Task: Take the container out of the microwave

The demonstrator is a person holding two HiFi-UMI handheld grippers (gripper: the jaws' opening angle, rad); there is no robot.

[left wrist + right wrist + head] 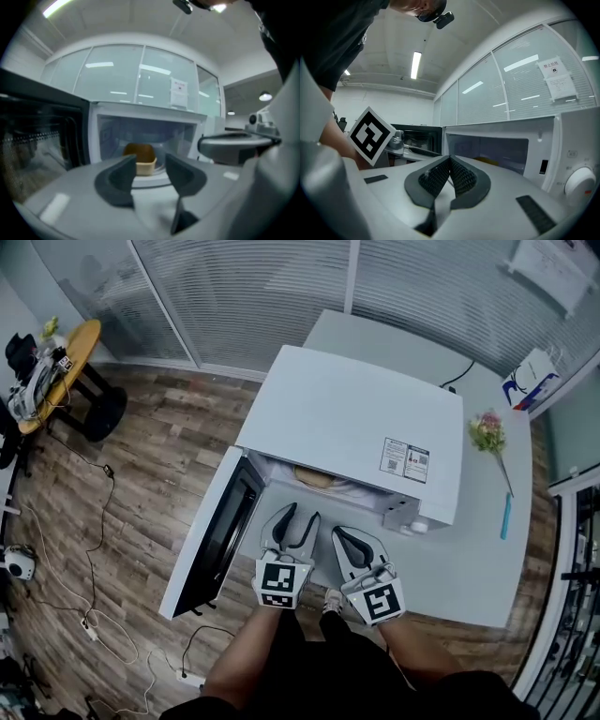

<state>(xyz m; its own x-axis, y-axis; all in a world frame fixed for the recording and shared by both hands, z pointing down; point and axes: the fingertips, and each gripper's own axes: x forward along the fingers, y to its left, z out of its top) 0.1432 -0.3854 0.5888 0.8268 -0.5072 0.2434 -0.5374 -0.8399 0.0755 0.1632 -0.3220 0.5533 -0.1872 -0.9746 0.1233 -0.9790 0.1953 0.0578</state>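
Observation:
The white microwave stands on a pale table with its door swung open to the left. Inside it sits a tan container with a brown domed top, on the turntable; from the head view only its edge shows. My left gripper is just in front of the cavity, open, with the container seen beyond the gap between its jaws and nothing touched. My right gripper is beside it to the right, shut and empty, aimed at the cavity's right half.
A small flower, a blue pen and a white-blue box lie on the table right of the microwave. Its control dial is at the right front. Cables run over the wooden floor at left.

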